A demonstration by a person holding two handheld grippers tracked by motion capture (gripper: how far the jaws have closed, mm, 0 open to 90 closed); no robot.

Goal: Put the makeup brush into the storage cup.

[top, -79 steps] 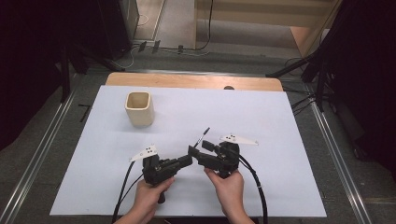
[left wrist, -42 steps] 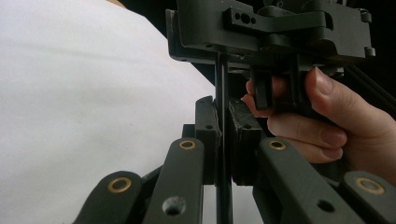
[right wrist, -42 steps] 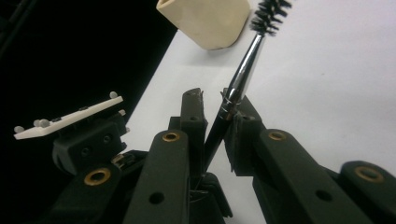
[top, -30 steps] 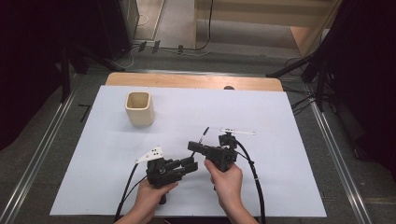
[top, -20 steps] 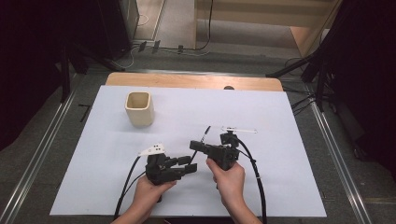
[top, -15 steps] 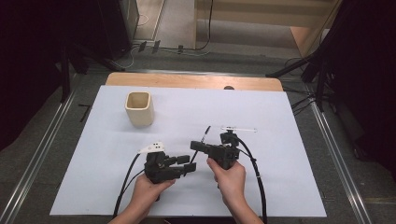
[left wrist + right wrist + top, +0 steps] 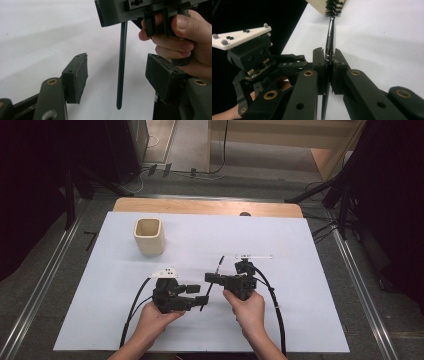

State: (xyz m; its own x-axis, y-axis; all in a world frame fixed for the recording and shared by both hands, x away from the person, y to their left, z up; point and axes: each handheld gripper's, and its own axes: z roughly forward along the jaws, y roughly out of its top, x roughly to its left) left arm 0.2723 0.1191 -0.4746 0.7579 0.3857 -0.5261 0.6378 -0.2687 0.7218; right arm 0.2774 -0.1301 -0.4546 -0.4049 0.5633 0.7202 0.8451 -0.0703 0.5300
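Left gripper (image 7: 200, 294) low centre of high view, jaws apart and just been opening, brush handle (image 7: 121, 67) hanging between the pads, touching neither. Right gripper (image 7: 210, 279) just right of it, clamped tight on brush (image 7: 211, 282) mid-shaft, bristles (image 7: 334, 7) pointing away. Farther back, upper left: beige cup (image 7: 149, 236) upright on white table (image 7: 300, 250).

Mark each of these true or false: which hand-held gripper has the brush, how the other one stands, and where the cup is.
1. The right hand-held gripper is shut on the brush. True.
2. The left hand-held gripper clamps the brush handle. False: its pads stand apart from the handle between them; they have just been opening.
3. The beige cup lies tipped over. False: it stands upright.
4. The brush has black bristles. True.
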